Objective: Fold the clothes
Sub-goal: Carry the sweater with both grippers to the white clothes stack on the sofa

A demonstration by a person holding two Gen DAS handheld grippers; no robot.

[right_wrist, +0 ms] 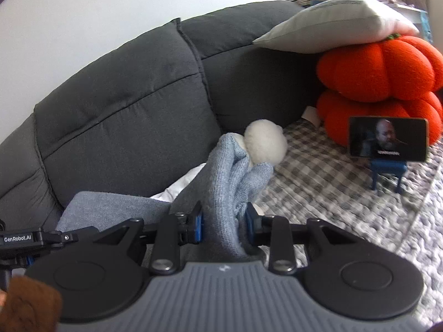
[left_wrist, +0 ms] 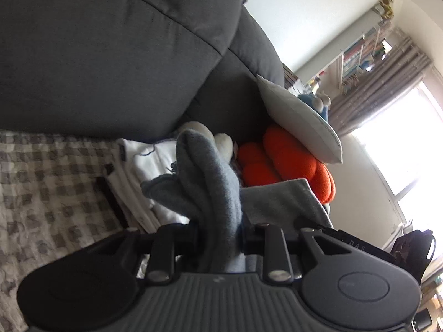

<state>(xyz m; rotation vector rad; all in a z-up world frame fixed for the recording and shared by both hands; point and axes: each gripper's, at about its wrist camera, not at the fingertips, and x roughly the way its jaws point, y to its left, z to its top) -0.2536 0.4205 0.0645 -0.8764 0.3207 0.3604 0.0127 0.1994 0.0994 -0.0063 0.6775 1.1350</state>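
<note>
my left gripper point(left_wrist: 218, 235) and right gripper point(right_wrist: 224, 221) are each clamped on the grey-blue garment point(right_wrist: 221, 171), with orange cushions point(right_wrist: 379, 83) at two o'clock.

Orange cushions point(right_wrist: 379, 66) under pillow point(right_wrist: 337, 22)

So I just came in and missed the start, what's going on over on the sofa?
A person is folding laundry with two hand-held grippers. The left hand-held gripper and the right hand-held gripper are each clamped on a bunched part of a grey-blue knit garment, holding it up over the checked blanket on the grey sofa. Folded white clothes already lie stacked beside it.
</note>
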